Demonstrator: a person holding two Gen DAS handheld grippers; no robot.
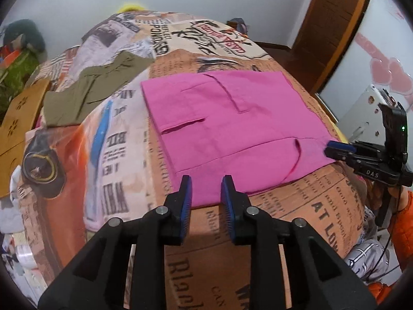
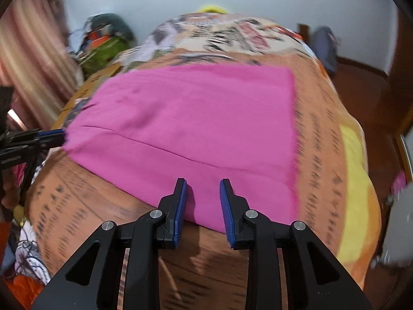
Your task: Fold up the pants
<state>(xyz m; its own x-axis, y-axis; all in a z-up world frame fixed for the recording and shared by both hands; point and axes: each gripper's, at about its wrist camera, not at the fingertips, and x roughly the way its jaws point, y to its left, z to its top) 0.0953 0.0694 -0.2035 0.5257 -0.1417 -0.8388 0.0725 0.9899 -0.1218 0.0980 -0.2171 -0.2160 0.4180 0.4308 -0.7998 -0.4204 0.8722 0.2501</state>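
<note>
At the far left of the left wrist view a tan cardboard panel [image 1: 18, 118] with flower-shaped cutouts leans at the edge of the bed [image 1: 296, 219], and behind it lies a heap of green and dark cloth [image 1: 20, 51]. Next on the newspaper-print bedcover sits an olive green garment [image 1: 87, 90], crumpled, well apart from the pink pants [image 1: 232, 129]. The pants lie flat in the middle of the bed, folded into a rough rectangle, pocket slits facing up.

The left gripper [image 1: 205, 188] hovers at the near edge of the pants, its blue-padded fingers [image 1: 186, 193] parted by a narrow gap with nothing between them; the pink hem shows through the gap.

Further right in that view, the right gripper [image 1: 333, 149] meets the pants' right corner, its tips against the cloth there. Its own camera, which is blurred, shows that gripper [image 2: 202, 196] with its fingers narrowly apart and empty above the pink edge. Nothing lies on top of the pants.

Beyond the bed on the right stand a brown wooden door frame [image 1: 333, 25] and a white panel with pink decorations [image 1: 387, 64].
</note>
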